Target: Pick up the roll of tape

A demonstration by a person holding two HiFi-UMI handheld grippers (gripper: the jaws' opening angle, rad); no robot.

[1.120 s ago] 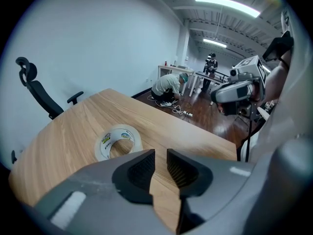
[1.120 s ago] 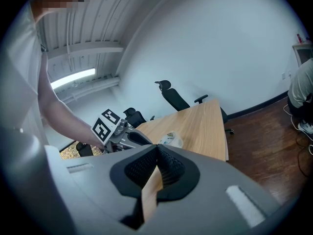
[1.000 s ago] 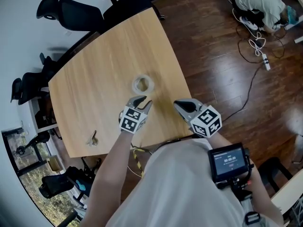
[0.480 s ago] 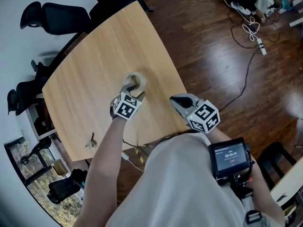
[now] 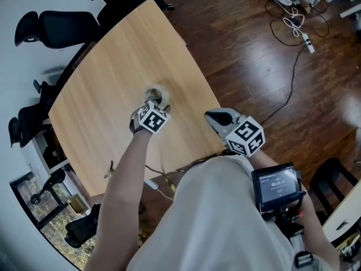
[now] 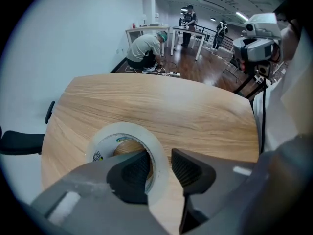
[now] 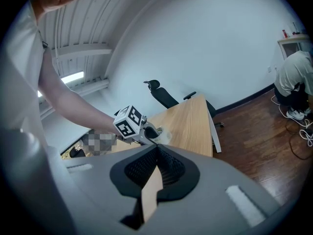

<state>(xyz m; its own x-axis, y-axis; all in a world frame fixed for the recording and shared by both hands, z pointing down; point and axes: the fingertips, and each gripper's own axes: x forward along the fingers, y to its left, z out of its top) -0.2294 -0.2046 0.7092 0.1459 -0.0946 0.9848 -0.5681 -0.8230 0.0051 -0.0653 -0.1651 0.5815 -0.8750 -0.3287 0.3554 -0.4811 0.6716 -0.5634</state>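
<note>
A roll of clear tape (image 5: pixel 152 92) lies flat on the wooden table (image 5: pixel 113 61). My left gripper (image 5: pixel 154 101) points straight down onto it. In the left gripper view one jaw sits inside the hole of the roll (image 6: pixel 122 130) and the other outside, with the roll's wall between them. The left gripper (image 6: pixel 160 163) is closing, and a thin gap still shows at the outer pad. My right gripper (image 5: pixel 210 116) hovers over the table's near right edge, shut and empty. In the right gripper view its jaws (image 7: pixel 156 148) meet, with the left gripper (image 7: pixel 152 132) and the tape (image 7: pixel 164 135) beyond.
A small metal object (image 5: pixel 110 167) lies near the table's near left edge. Black office chairs (image 5: pixel 56 24) stand along the far side. Cables (image 5: pixel 293 24) trail over the dark wood floor at the right. A crouching person (image 6: pixel 144 48) is far beyond the table.
My left gripper has moved away from me and down onto the tape roll, and its jaws now straddle the roll's wall. The right gripper has hardly moved.
</note>
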